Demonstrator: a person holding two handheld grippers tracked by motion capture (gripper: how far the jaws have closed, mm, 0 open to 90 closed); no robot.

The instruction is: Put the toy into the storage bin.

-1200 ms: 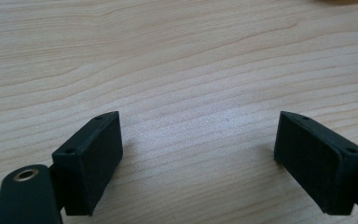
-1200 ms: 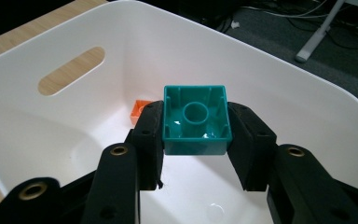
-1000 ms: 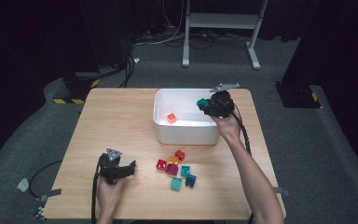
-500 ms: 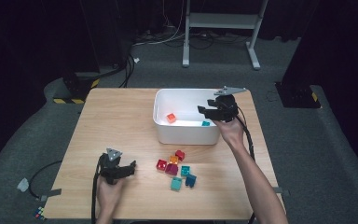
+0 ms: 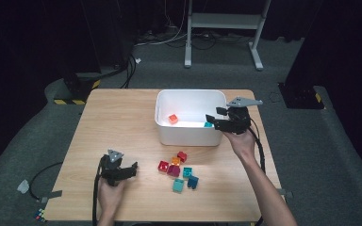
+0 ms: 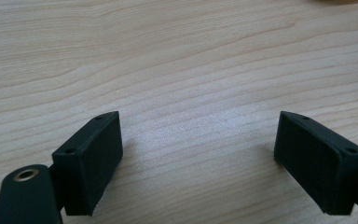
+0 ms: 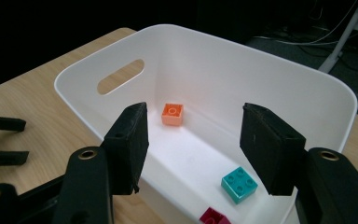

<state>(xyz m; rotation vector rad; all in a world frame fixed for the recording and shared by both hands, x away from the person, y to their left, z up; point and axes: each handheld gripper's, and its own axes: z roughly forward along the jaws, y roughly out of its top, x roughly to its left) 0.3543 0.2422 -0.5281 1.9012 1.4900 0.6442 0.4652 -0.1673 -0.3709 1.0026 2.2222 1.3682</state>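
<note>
I see the teal brick (image 7: 239, 184) lying flat on the floor of the white bin (image 7: 307, 88), near the wall closest to my right gripper (image 7: 193, 149); from the high view it shows as a teal spot (image 5: 208, 125) just inside the bin's right end. An orange brick (image 7: 173, 114) sits farther along the bin floor, well apart from the teal one, and a magenta brick (image 7: 214, 217) peeks in at the bottom edge of the right gripper view. My right gripper (image 5: 217, 121) hovers over the bin's right end, its fingers (image 7: 130, 144) apart with nothing between them; they have just been opening. The bin stands on the wooden counter (image 5: 118, 122). In front of it, out on the counter, lies a loose cluster of bricks: a red brick (image 5: 182, 156), an orange one (image 5: 175, 161), another red one (image 5: 163, 165), a magenta one (image 5: 173, 170), and three teal or blue ones (image 5: 185, 179). My left gripper (image 5: 133, 170) rests low at the near left of the counter, well apart from the cluster, its fingers (image 6: 93, 161) spread wide over bare wood and holding nothing
</note>
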